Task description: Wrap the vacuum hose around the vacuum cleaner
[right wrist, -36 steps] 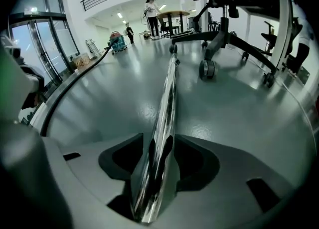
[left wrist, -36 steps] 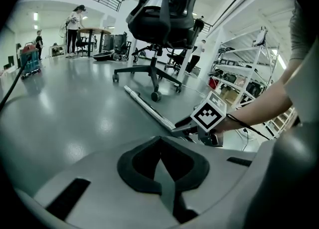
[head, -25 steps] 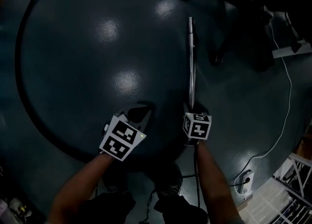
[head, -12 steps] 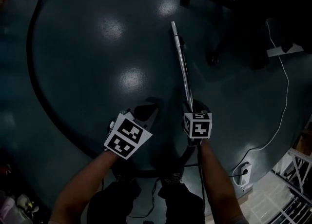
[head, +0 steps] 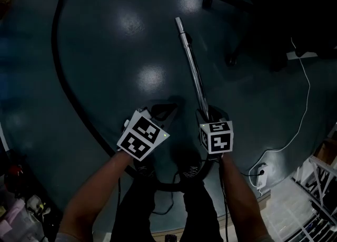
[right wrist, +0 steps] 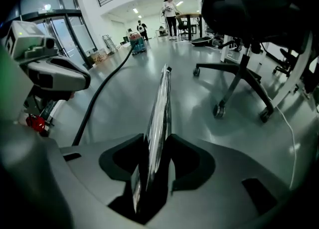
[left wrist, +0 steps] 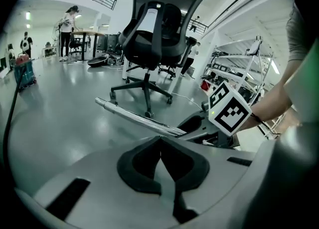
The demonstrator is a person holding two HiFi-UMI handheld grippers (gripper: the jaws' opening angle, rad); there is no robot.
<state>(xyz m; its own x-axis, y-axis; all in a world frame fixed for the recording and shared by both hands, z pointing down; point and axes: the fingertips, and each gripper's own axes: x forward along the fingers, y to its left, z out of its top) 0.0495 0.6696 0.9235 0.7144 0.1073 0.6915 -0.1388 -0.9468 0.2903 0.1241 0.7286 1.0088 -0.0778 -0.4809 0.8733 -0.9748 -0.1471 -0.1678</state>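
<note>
Right tongs [head: 207, 115] [right wrist: 157, 145]: clenched on the chrome wand [head: 192, 67] [right wrist: 162, 98] near its lower end. The tube sits straight in the notch between the pads and juts forward, clear of the floor [head: 131, 51], with its open tip pointing away from the person. Finish is bright and mirror-like, with a short stepped collar at the tip.

Left tongs [head: 166, 110] [left wrist: 160, 149]: closed, pads meeting, nothing between them. They sit just beside the right pair, not touching the wand [left wrist: 135, 118].

Vacuum hose [head: 55, 56] [right wrist: 94, 99]: black, thin and flexible. It lies on the floor in one long open arc to the person's left, running in from the far edge and curving back toward the feet. A dark loop shows under the right tongs, but the join to the wand is too dark to make out. In the left gripper view the hose heads for a small blue unit [left wrist: 22, 71] with a red top far off; too small to identify.

Office chair [head: 227, 3] [left wrist: 152, 33] stands beyond the wand tip. White cable [head: 306, 98] trails on the right.
</note>
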